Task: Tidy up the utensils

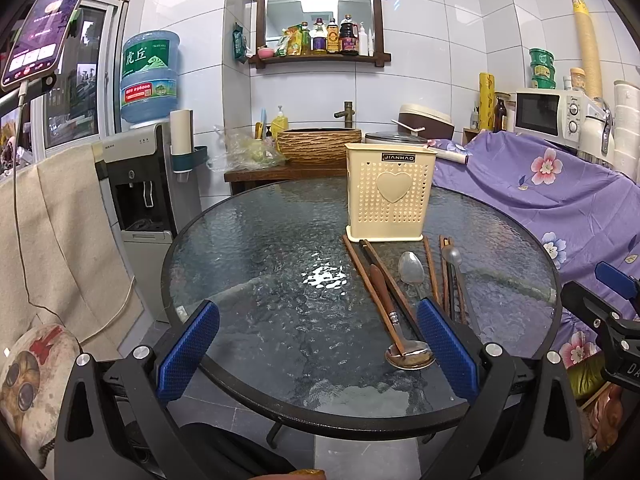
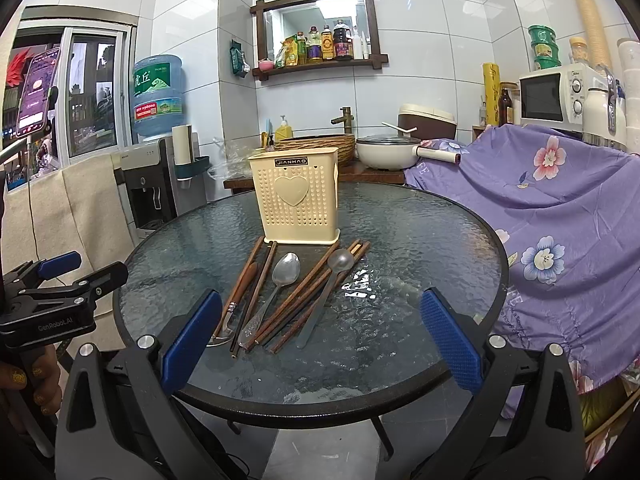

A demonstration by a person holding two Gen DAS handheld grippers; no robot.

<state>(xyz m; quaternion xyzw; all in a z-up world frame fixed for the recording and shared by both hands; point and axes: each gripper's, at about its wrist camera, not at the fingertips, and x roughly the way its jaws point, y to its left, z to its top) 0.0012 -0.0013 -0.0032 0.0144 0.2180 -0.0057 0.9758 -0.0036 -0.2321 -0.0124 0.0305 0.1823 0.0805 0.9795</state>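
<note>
A cream perforated utensil holder [image 1: 390, 197] [image 2: 297, 200] stands upright on the round glass table [image 1: 260, 264] [image 2: 420, 232]. In front of it lie several wooden chopsticks [image 1: 370, 280] [image 2: 316, 292], a wooden-handled spoon [image 1: 408, 354] [image 2: 236, 292], a steel spoon [image 1: 412, 268] [image 2: 285, 270] and a grey spoon [image 1: 452, 256] [image 2: 339, 261]. My left gripper [image 1: 318, 354] is open and empty, low over the near table edge, left of the utensils. My right gripper [image 2: 320, 340] is open and empty, just before the pile's near ends.
A purple floral cloth [image 1: 560, 200] [image 2: 560, 208] covers furniture right of the table. A water dispenser [image 1: 140, 184] [image 2: 152, 184] and a beige cloth [image 1: 60, 240] stand at the left. A counter with a basin [image 1: 318, 144] lies behind the table.
</note>
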